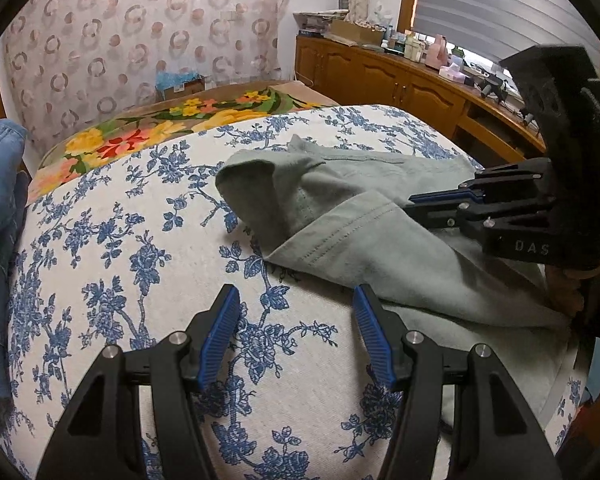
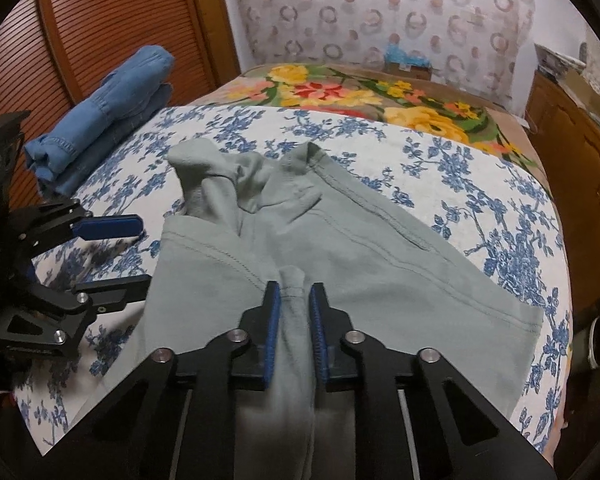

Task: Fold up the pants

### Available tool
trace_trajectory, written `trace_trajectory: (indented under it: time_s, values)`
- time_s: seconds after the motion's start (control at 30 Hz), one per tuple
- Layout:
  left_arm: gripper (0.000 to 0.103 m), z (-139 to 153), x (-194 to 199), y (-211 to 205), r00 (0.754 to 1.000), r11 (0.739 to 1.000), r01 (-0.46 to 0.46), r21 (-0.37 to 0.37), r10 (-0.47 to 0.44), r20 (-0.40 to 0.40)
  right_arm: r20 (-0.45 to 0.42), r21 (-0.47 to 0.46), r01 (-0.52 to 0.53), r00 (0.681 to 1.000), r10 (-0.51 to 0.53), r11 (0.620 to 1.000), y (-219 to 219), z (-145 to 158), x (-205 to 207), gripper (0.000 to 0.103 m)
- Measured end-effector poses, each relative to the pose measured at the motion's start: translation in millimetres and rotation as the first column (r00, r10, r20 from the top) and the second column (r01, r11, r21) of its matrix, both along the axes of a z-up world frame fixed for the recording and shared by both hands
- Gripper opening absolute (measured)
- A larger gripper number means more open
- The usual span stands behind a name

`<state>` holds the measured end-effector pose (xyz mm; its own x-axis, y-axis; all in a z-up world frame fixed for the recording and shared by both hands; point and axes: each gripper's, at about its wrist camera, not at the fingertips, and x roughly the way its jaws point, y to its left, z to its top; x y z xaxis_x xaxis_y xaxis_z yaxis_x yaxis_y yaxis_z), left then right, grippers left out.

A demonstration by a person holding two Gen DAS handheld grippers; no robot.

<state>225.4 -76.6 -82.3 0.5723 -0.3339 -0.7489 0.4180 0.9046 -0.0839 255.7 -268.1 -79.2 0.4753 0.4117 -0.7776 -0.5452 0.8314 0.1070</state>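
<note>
Grey-green pants (image 1: 340, 216) lie rumpled and partly folded on a bed with a white and blue floral cover (image 1: 140, 240). They also show in the right wrist view (image 2: 340, 240). My left gripper (image 1: 296, 300) is open and empty, just left of the pants' hem, above the cover. It shows at the left of the right wrist view (image 2: 138, 250). My right gripper (image 2: 294, 292) is shut on a pinched fold of the pants and holds it up. In the left wrist view it (image 1: 420, 202) comes in from the right over the fabric.
Folded blue jeans (image 2: 100, 112) lie at the bed's left side by a slatted wooden door (image 2: 100, 32). A bright floral blanket (image 2: 360, 96) covers the far end of the bed. A wooden cabinet (image 1: 400, 80) with clutter on top stands to the right.
</note>
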Motion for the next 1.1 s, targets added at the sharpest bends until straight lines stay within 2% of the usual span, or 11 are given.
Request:
trace_trajectory:
  time_s: [0.23, 0.5, 0.7, 0.87, 1.1]
  values:
    - [0.058, -3, 3, -4, 1.000, 1.000, 0.002, 0.022, -0.001, -0.014, 0.059, 0.058, 0.038, 0.997, -0.041, 0.998, -14, 16, -4, 0.003]
    - [0.059, -3, 5, -7, 1.000, 0.999, 0.001, 0.033, 0.000, -0.011, 0.133, 0.068, 0.103, 0.985, -0.112, 0.992, -31, 34, -7, 0.003]
    - [0.059, -3, 4, -7, 1.000, 0.999, 0.001, 0.037, 0.000, -0.010, 0.179, 0.032, 0.174, 0.968, -0.177, 0.984, -54, 44, -6, 0.003]
    - [0.059, -3, 4, -8, 1.000, 0.999, 0.001, 0.036, 0.000, -0.010, 0.209, -0.014, 0.271, 0.942, -0.262, 0.963, -84, 45, 0, 0.003]
    - [0.059, -4, 4, -8, 1.000, 0.999, 0.001, 0.038, 0.000, -0.010, 0.173, -0.052, 0.351, 0.925, -0.338, 0.935, -115, 26, 6, 0.003]
